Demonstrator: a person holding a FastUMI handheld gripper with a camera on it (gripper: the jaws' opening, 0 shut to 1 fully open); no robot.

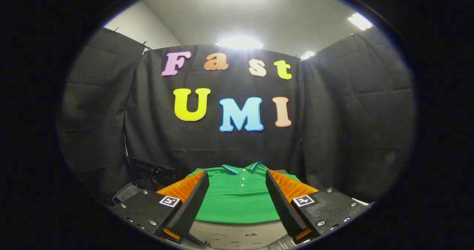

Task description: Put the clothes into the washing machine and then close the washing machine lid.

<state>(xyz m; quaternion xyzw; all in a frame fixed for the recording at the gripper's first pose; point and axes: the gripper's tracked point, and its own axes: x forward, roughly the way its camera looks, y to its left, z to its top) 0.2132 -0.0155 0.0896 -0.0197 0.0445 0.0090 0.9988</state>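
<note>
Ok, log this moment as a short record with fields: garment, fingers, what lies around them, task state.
garment: green polo shirt, folded flat, collar away from the camera, buttons showing
support: pale surface under the shirt
gripper: open, fingers wide apart either side of the shirt, not pressing on it
beside shirt: dark object to one side, too dim to identify
task state: shirt not yet grasped

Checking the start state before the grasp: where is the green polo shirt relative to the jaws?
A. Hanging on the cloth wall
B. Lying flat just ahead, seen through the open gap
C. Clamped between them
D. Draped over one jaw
B: the green polo shirt lies flat ahead of the open gripper, untouched by the jaws.
</note>
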